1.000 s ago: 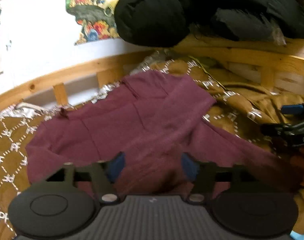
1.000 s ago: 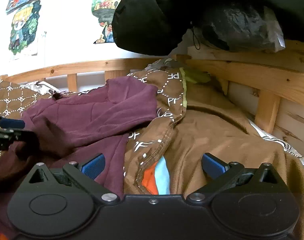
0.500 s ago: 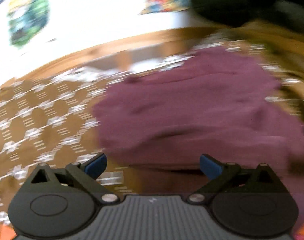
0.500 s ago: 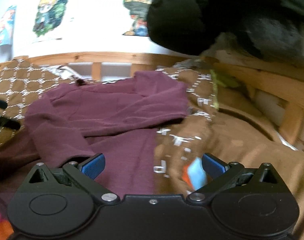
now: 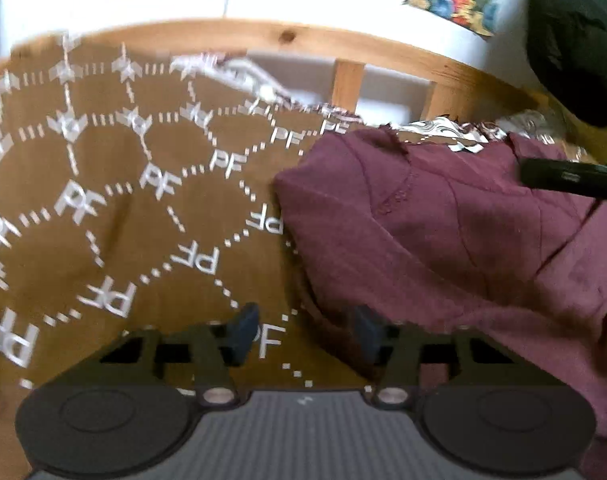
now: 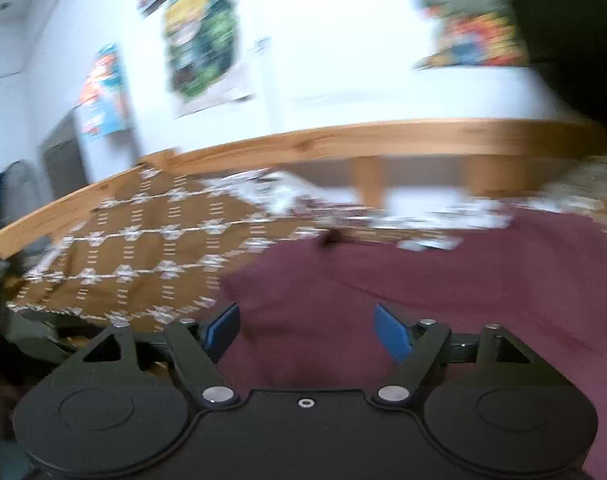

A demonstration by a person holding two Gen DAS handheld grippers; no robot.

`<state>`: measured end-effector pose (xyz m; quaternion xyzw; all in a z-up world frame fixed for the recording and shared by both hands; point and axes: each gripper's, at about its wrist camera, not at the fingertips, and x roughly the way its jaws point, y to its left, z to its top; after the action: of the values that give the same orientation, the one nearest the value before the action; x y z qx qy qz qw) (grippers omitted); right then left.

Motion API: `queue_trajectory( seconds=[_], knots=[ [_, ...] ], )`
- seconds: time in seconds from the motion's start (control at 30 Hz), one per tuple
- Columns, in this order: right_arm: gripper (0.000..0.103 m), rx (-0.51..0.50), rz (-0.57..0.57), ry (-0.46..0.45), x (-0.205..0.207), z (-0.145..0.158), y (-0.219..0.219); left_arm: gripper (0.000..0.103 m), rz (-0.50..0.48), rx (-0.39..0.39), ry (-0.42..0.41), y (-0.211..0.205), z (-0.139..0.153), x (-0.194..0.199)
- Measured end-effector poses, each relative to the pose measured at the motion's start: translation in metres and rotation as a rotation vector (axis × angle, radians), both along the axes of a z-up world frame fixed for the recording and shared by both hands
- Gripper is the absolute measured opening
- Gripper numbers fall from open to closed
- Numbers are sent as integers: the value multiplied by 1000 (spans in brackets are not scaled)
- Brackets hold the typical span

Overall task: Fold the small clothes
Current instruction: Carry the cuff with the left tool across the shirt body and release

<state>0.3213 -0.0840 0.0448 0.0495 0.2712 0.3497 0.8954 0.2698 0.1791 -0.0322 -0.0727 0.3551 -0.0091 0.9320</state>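
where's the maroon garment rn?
Left wrist view: maroon garment lies on the right half, on the brown patterned blanket, its far edge near the wooden bed rail.

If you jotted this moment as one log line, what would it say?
maroon garment lying on brown blanket | left gripper closing at garment's edge | right gripper closing over garment

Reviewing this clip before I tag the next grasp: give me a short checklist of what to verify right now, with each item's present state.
1. Maroon garment lies on the brown blanket: ok.
2. Left gripper at the garment's left edge, jaws closing: ok.
3. Cloth pinched between the left jaws: not ok, a gap still shows.
4. Right gripper over the garment, jaws closing: ok.
5. Cloth held by the right gripper: cannot tell, view blurred.
6. Garment flat for folding: not ok, wrinkled.
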Motion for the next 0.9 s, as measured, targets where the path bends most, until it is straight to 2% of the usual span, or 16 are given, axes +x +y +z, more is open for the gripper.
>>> queue_trajectory(
  seconds=[0.07, 0.13, 0.23, 0.33, 0.37, 0.4, 0.43, 0.47, 0.5, 0.57, 0.63, 0.9],
  knots=[
    [56, -28, 88, 4, 22, -2, 43, 35, 3, -41, 23, 6, -9, 8],
    [52, -58, 155, 28, 41, -7, 82, 28, 9, -69, 40, 11, -17, 14],
    [51, -110, 223, 51, 60, -15, 127, 21, 22, -112, 53, 16, -22, 17],
    [51, -198, 231, 36, 69, -25, 160, 14, 35, -150, 46, 21, -24, 22],
    [51, -219, 228, 37, 72, -29, 166, 7, 37, -161, 43, 22, -24, 25],
    [48, -231, 223, 44, 75, -32, 170, 2, 36, -175, 40, 24, -24, 26],
    [34, -234, 219, 52, 76, -35, 172, 1, 37, -190, 36, 25, -24, 28],
    [13, -235, 215, 56, 77, -36, 174, 0, 40, -200, 25, 26, -23, 28],
    [7, -238, 213, 56, 77, -37, 174, 0, 40, -205, 8, 27, -23, 26],
    [2, -217, 228, 60, 74, -37, 169, 0, 40, -193, -19, 26, -22, 23],
    [2, -197, 232, 57, 74, -37, 168, 0, 58, -173, -41, 25, -20, 19],
    [1, -54, 143, -41, 82, -1, 152, 0, 226, -211, -140, 46, -9, 7]
  ],
)
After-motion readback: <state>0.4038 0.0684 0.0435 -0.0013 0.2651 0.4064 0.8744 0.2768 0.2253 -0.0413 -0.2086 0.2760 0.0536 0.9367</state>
